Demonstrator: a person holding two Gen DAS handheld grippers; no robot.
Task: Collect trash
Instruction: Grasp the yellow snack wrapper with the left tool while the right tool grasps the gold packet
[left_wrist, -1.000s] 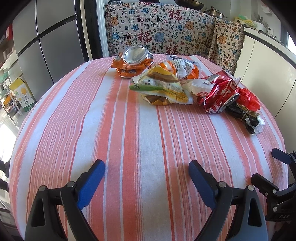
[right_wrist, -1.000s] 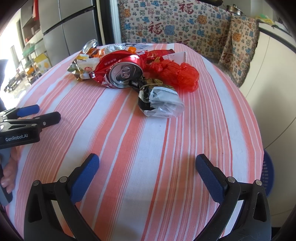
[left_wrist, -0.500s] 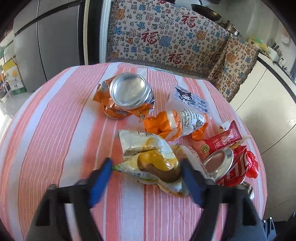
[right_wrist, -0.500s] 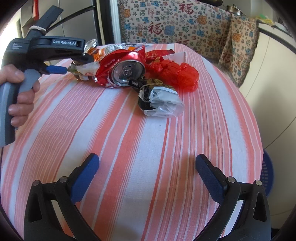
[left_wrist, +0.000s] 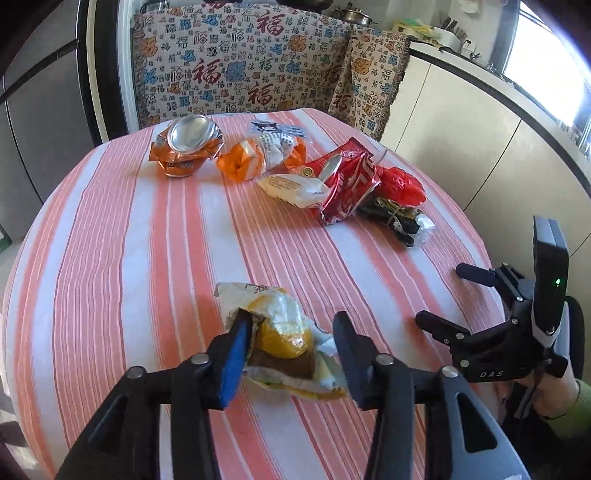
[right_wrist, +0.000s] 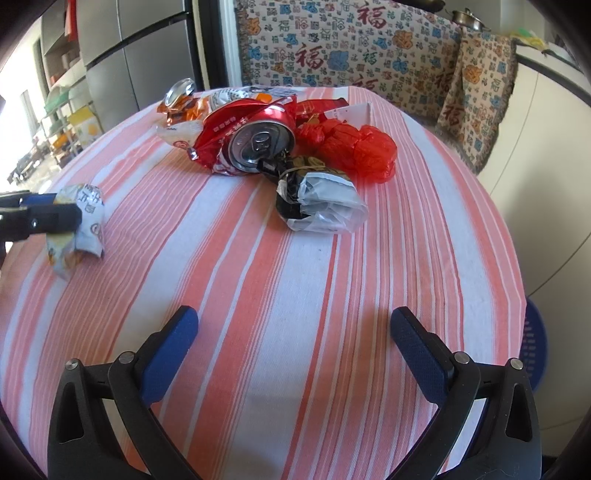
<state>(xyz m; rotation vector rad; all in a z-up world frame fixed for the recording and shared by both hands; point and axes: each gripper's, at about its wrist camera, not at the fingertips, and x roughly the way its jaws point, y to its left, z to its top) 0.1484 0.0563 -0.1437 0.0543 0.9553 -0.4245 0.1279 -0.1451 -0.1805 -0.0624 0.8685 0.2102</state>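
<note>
Now left tool (left_wrist: 291, 347) pinches yellow wrapper (left_wrist: 284, 336) above table (left_wrist: 147, 258); right tool (right_wrist: 291, 343) wide open, empty, well short of can (right_wrist: 258, 144).

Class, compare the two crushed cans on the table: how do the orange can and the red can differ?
The orange can sits apart at the far left; the red can lies in the pile against a red bag and wrappers. In the left view the orange can's silver end tilts upward, while the red can's faces sideways. Both are crushed, on the striped cloth.
</note>
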